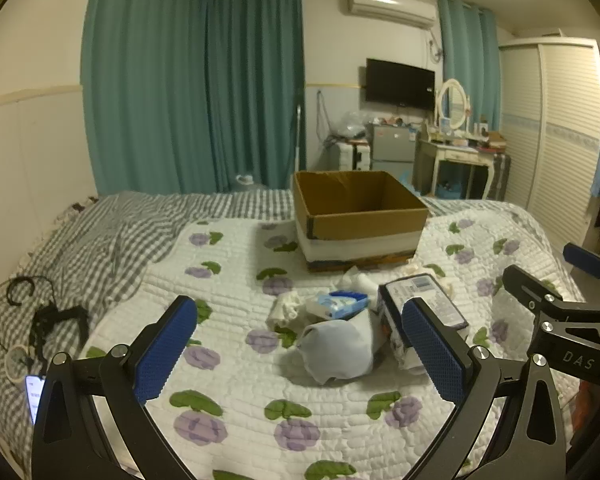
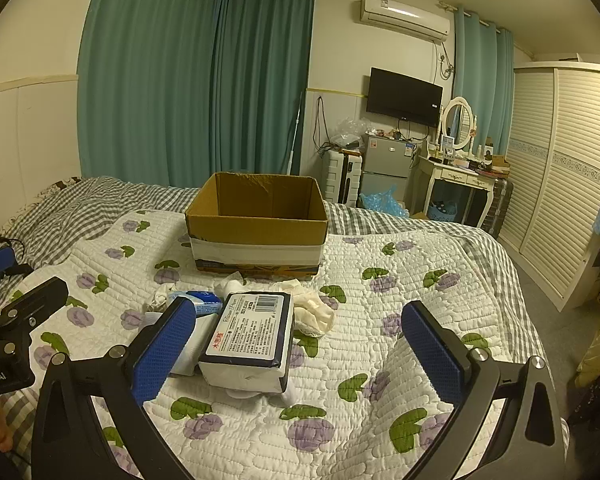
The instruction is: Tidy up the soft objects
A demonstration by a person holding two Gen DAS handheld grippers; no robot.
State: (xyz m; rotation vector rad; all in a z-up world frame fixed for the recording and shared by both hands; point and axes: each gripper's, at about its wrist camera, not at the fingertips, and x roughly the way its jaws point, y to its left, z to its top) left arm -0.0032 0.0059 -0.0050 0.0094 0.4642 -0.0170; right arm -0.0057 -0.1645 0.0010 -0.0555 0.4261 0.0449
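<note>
While both tongs, the left tongs (image 1: pixel 300 354) and right tongs (image 2: pixel 296 354), hang spread wide and empty over the bed (image 2: pixel 400 280), nothing is gripped. At twelve o'clock from the left pair lies a pale cloth (image 1: pixel 336 350); a tissue pack (image 2: pixel 250 336) sits at eleven o'clock from the right pair, socks (image 2: pixel 314 316) just beyond. Further out the box (image 2: pixel 256 226) looks empty (its floor is partly hidden), so sorting seems barely begun.

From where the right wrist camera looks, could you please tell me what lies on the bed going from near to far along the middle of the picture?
Tissue pack → cream cloth → cardboard box → grey checked sheet at the far edge of the bed.
</note>
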